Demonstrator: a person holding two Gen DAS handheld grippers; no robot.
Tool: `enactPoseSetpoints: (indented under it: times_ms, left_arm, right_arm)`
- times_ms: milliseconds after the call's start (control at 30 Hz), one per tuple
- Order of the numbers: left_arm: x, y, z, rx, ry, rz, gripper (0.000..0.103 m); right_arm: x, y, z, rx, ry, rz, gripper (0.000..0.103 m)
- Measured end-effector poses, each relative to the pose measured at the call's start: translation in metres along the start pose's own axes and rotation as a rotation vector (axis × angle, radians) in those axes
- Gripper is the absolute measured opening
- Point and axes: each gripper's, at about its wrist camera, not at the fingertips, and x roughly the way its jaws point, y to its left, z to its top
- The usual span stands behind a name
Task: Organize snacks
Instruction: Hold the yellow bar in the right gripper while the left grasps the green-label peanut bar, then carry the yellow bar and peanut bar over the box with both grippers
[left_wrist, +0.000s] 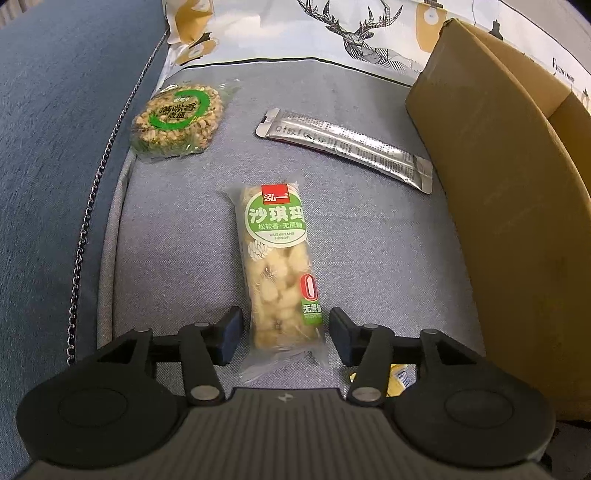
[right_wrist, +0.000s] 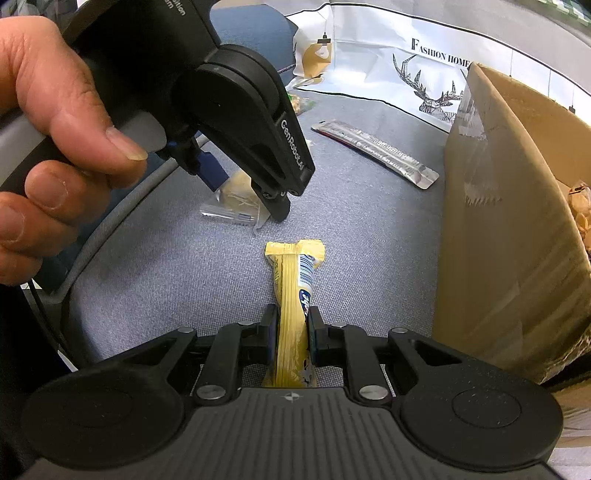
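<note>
Left gripper (left_wrist: 285, 332) is wide open, low over the grey sofa seat (left_wrist: 177, 236), fingers (left_wrist: 231, 334) on either side of the near end of the sachima bar (left_wrist: 279, 266) with a gap on both sides, nothing gripped. The bar lies flat and lengthwise, clear wrapper, green label, pointing away from the camera. Past it to the left a round cracker (left_wrist: 175, 122) in clear wrap with a green ring label sits near the seat edge and the chain trim (left_wrist: 86, 218). To the right a silver stick pack (left_wrist: 343, 146) lies diagonally, its far end just beside the cardboard box (left_wrist: 517, 206). The box stands at the right of the seat. A deer-print cloth (left_wrist: 354, 33) covers the back.

Right gripper (right_wrist: 291, 341) is closed tight on a yellow bar (right_wrist: 293, 306), pads pressing both its long sides; the bar sticks forward, its crimped end out ahead over the seat; cannot tell if it is lifted or resting. In the right wrist view the left hand (right_wrist: 48, 140) holds the other gripper upper left, its fingers down at the sachima bar's wrapper (right_wrist: 232, 206). The box wall (right_wrist: 491, 229) is just right of the yellow bar, some snacks visible inside at its far right edge, too small to name
</note>
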Motion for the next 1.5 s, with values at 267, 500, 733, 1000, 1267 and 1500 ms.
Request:
enactPoseSetpoints:
  times_ms: [267,500,733,1000,1267,1500]
  left_arm:
    - [-0.001,0.002,0.003,-0.026,-0.018,0.006,0.057]
    - [0.002,-0.003,0.002,0.002,-0.013,0.010,0.045]
    - [-0.005,0.007,0.005,-0.064,-0.045,-0.056,0.040]
    - [-0.033,0.015,0.000,-0.110,-0.159,-0.074,0.040]
    - [-0.066,0.028,-0.006,-0.188,-0.300,-0.085,0.040]
    - [-0.086,0.025,-0.003,-0.177,-0.409,-0.069,0.040]
  right_arm:
    - [0.000,0.000,0.000,-0.005,0.000,-0.002,0.017]
    - [0.000,0.001,0.000,-0.008,-0.001,-0.005,0.017]
    - [-0.003,0.002,0.000,-0.007,-0.019,-0.017,0.015]
    - [-0.020,0.001,0.001,0.009,-0.103,-0.025,0.015]
    - [-0.052,0.003,0.011,0.012,-0.242,-0.031,0.015]
    - [-0.085,-0.011,0.027,0.044,-0.349,-0.026,0.015]
